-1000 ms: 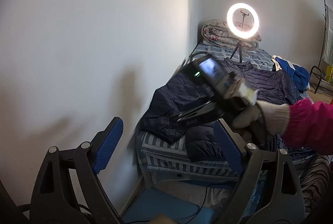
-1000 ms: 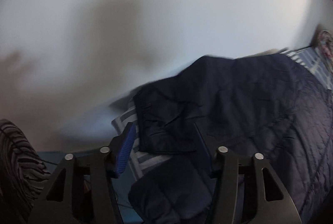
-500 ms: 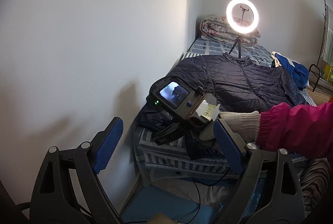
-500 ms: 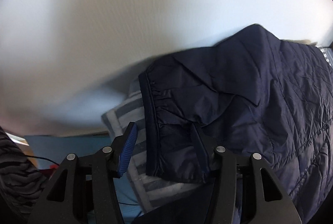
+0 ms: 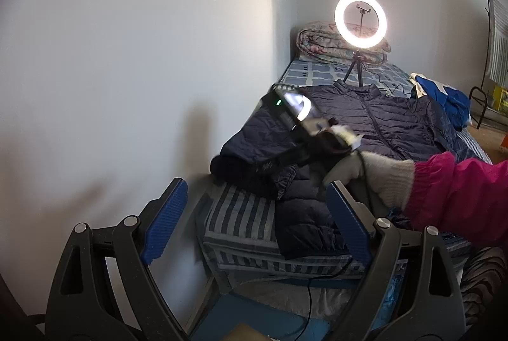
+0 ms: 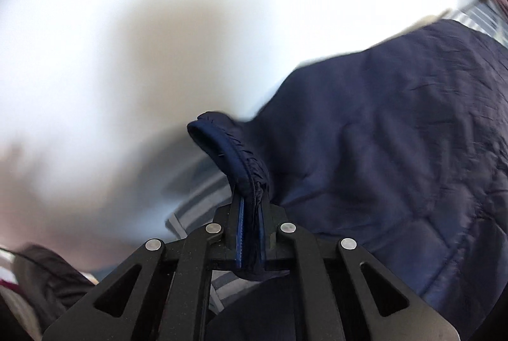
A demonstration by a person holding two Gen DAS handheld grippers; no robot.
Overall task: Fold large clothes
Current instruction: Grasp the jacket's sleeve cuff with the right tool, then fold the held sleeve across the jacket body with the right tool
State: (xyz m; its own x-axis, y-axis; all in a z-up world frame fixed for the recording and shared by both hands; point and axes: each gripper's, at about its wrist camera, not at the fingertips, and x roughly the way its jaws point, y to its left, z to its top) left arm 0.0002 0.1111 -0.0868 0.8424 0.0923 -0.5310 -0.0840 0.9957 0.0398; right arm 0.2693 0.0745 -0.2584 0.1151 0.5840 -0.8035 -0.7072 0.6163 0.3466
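The navy quilted jacket (image 5: pixel 374 119) is lying spread on the striped bed (image 5: pixel 241 214), collar toward the far end by the ring light (image 5: pixel 360 20), hem toward the near end. Its long axis is running near to far along the wall. One sleeve (image 5: pixel 254 147) is lying on the left, wall side, with its cuff (image 6: pixel 235 157) at the near left corner of the bed.

The right gripper (image 6: pixel 250 236) is pinching that cuff: both blue pads are pressing on the elastic edge, with fabric bunching between them and nothing else caught. In the left wrist view, the same tool (image 5: pixel 285 163) is showing above the near left corner, carried by a gloved hand (image 5: pixel 365 176) in a pink sleeve (image 5: pixel 460 195) reaching in from the right.

The left gripper (image 5: pixel 254 220) is standing wide, with nothing between its pads, and is hovering short of the near end of the bed, clear of the jacket.

The coming move is judged to be a sleeve fold. The jacket body is lying to the right of and beyond the pinched cuff, so the cuff is best carried rightward and away, across the chest. The right hand is the nearer one; the left is free to pin the near hem.
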